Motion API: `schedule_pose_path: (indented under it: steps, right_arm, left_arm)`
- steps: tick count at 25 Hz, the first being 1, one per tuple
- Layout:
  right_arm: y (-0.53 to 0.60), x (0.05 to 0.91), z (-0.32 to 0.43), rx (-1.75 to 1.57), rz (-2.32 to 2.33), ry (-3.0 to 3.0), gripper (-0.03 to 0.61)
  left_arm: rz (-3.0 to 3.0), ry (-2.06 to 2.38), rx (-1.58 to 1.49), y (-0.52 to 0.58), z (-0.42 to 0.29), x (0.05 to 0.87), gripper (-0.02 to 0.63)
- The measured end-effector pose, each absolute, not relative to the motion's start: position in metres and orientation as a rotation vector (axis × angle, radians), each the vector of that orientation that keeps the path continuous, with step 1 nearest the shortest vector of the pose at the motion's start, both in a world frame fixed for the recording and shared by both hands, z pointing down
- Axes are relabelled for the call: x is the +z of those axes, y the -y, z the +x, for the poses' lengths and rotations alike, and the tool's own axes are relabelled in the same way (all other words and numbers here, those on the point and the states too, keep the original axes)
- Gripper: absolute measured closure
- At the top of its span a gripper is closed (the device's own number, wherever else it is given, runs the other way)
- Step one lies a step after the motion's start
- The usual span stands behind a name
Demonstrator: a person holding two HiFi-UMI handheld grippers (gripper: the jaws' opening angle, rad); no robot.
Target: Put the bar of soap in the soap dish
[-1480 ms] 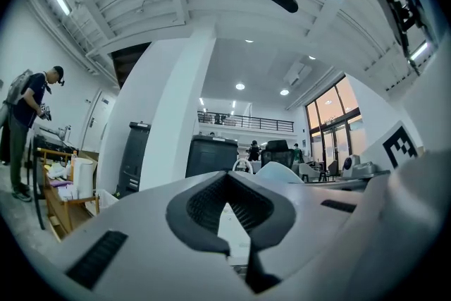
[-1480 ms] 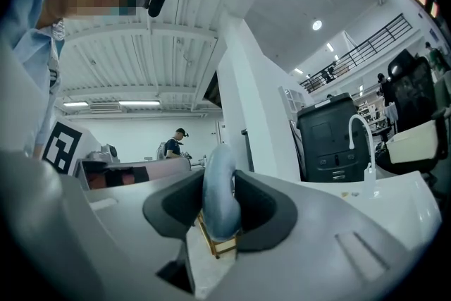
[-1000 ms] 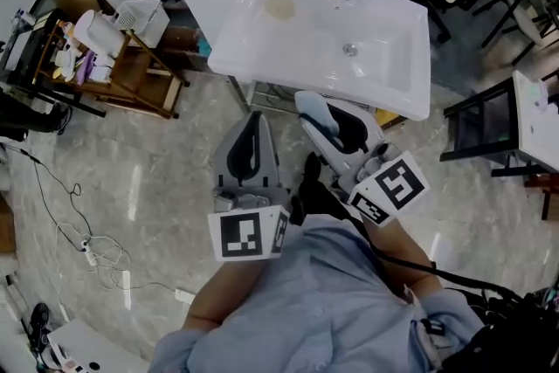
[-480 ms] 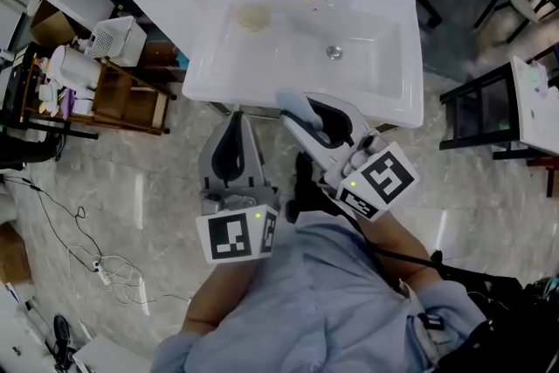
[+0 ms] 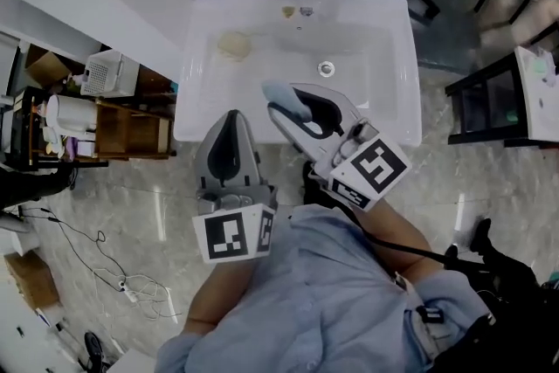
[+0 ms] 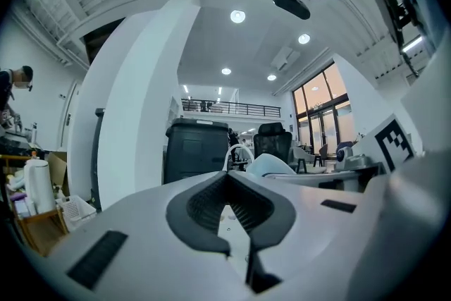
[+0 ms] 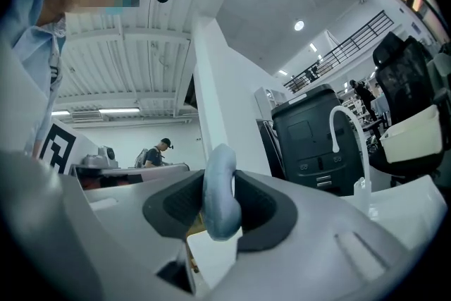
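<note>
Round ceiling lights are shining brightly overhead, glaring off the white sink and streaking the glossy floor. Both gripper views are bowing and darkening at their corners. Close to the lens, the jaws and the bar of soap are blurring softly; the background is rendering sharper.

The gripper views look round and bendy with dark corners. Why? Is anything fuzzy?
Left gripper view: the wide lens curves the straight white pillar and darkens the corners; the ceiling lights glare as bright dots. Right gripper view: same bending, and the bar of soap, very close, looks a bit soft. Head view: even light, and the white sink shines brightest.
</note>
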State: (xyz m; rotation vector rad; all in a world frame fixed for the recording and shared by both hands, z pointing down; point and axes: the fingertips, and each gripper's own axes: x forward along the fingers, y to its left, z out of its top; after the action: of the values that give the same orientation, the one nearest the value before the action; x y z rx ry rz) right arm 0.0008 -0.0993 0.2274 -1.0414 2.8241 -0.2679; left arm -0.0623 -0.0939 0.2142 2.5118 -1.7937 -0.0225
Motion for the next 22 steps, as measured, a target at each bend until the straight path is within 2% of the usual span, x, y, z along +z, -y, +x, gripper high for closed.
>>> schedule_pose_path:
  steps: [14,22]
  right_arm:
    - [0.172,0.218,0.016,-0.226,-0.915,-2.857,0.457]
    - [0.192,0.219,-0.019,-0.239,-0.836,-2.885,0.457]
  left_arm:
    - [2.476,1.907,-0.035,0.156,-0.046,0.207,0.609]
    - [2.421,1.972,-0.034,0.172,-0.078,0.206,0.609]
